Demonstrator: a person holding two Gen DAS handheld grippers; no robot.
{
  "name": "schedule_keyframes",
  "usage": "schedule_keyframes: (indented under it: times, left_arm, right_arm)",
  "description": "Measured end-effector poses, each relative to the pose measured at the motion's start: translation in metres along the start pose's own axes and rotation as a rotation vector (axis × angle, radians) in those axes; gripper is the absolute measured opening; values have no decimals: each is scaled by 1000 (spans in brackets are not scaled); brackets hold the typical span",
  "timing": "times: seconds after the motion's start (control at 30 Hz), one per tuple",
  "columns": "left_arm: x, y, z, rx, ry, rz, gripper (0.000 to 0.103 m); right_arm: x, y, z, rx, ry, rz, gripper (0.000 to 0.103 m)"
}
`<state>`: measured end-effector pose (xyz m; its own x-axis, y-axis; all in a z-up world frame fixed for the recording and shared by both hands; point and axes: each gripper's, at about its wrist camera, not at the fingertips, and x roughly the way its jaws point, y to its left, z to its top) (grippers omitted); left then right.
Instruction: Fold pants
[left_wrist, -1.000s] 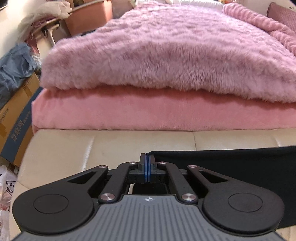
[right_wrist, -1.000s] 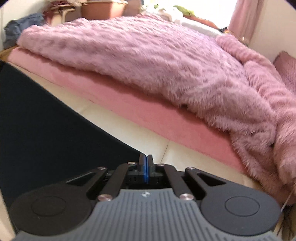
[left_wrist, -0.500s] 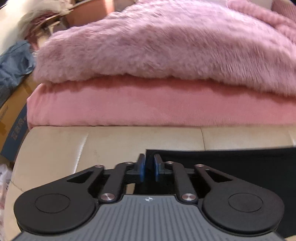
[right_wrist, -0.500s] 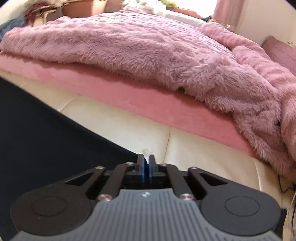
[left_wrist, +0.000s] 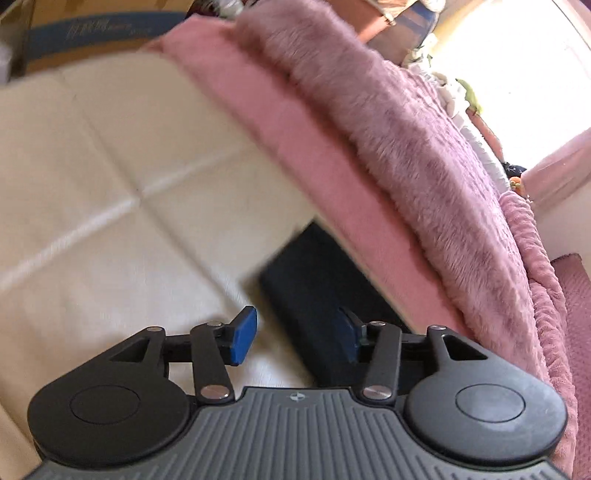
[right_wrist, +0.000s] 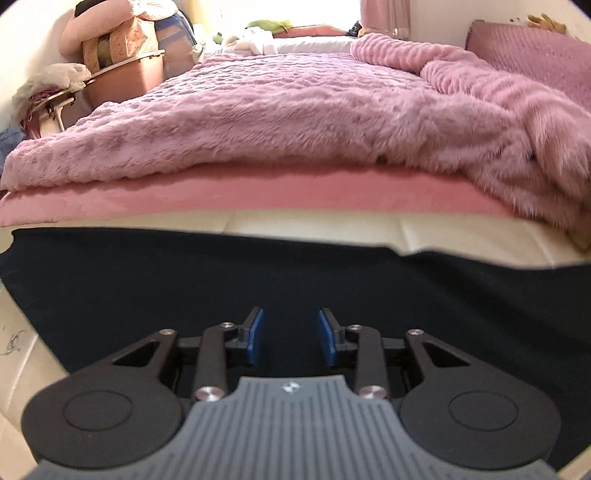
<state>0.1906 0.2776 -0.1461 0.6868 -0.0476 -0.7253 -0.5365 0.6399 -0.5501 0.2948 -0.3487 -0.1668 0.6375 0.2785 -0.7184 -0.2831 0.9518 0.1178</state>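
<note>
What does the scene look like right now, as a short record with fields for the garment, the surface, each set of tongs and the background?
garment: dark pants, spread flat
surface: cream cushion, pants lie on it
left tongs: open, holding nothing, over the pants' edge
right tongs: open, holding nothing, over the pants
background: fluffy pink blanket on a pink mattress, behind the cushion
image quality: left view is motion-blurred

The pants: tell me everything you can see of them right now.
The pants are dark navy, almost black, of smooth matte fabric, spread flat on the cream padded surface beside the pink bedding. Their far edge runs nearly straight. In the left view only one squared end shows. Both the right gripper and left gripper are open above them, gripping nothing.
</note>
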Motion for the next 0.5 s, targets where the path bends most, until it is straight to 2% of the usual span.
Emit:
schedule_keyframes:
  times: [0.1, 0.13, 0.23, 0.3, 0.37, 0.4, 0.43, 0.47, 0.5]
  left_arm:
    - [13, 3, -11, -41, 20, -9, 57]
    - [16, 3, -14, -45, 4, -19, 58]
    - [23, -4, -15, -28, -22, -43, 58]
    - [31, -11, -14, -3, -37, -21, 61]
    - [31, -15, -14, 38, -59, -4, 56]
    - [32, -17, -14, 60, -70, 15, 39]
    - [34, -18, -14, 75, -79, 45, 15]
    - [36, -19, -14, 84, -85, 78, 6]
    - [36, -16, -12, 76, -82, 77, 4]
  right_arm:
    - [-3, 10, -11, 38, 19, 2, 29]
    - [-3, 12, -13, 47, 21, -3, 29]
    - [-4, 18, -17, 59, 23, -14, 29]
    - [-5, 20, -19, 61, 21, -9, 29]
    - [-3, 21, -19, 55, 28, -11, 29]
    - [-2, 23, -19, 50, 28, -15, 29]
    - [-1, 24, -19, 47, 26, -17, 29]
    - [-1, 25, -19, 45, 24, -17, 29]
    - [1, 26, -19, 41, 26, -17, 29]
